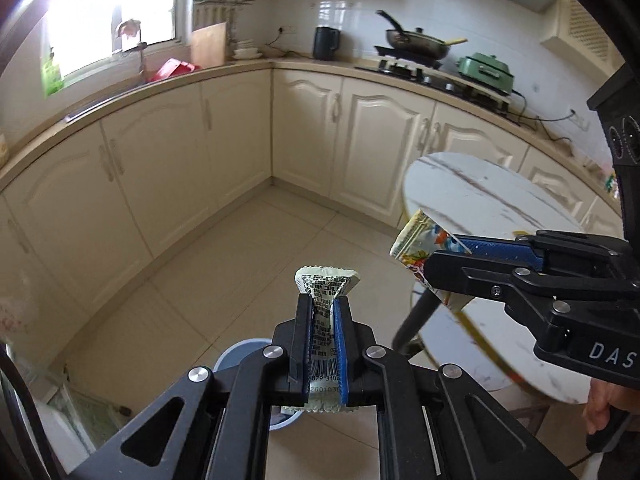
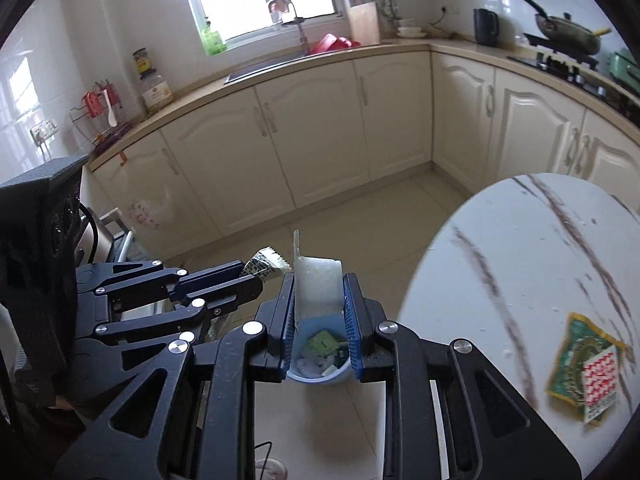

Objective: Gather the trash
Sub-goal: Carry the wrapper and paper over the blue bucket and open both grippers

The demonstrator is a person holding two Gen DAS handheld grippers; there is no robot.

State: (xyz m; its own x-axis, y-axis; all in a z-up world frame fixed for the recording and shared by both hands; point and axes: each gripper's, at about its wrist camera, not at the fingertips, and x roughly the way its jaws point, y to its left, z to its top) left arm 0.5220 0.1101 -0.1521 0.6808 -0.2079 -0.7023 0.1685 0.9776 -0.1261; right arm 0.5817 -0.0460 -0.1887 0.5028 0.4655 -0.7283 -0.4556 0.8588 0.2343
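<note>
My left gripper (image 1: pixel 322 304) is shut on a crumpled pale green wrapper (image 1: pixel 325 280) with a barcode, held above the floor. It also shows in the right wrist view, where the left gripper (image 2: pixel 256 278) comes in from the left with the wrapper (image 2: pixel 267 263) sticking out past its tips. My right gripper (image 2: pixel 319 292) is shut on a small packet (image 2: pixel 318 280), whitish on this side. Seen from the left wrist, the right gripper (image 1: pixel 444 254) holds that packet (image 1: pixel 420 240) by its colourful printed face. A blue bin (image 2: pixel 320 378) holding several scraps stands on the floor right under the right gripper.
A round marble-patterned table (image 2: pixel 520 260) stands to the right, with a green and red wrapper (image 2: pixel 584 368) lying on it. Cream kitchen cabinets (image 1: pixel 168 168) run along the far walls. In the left wrist view the bin's rim (image 1: pixel 236 354) peeks out behind the fingers. A hand (image 1: pixel 600 408) shows at lower right.
</note>
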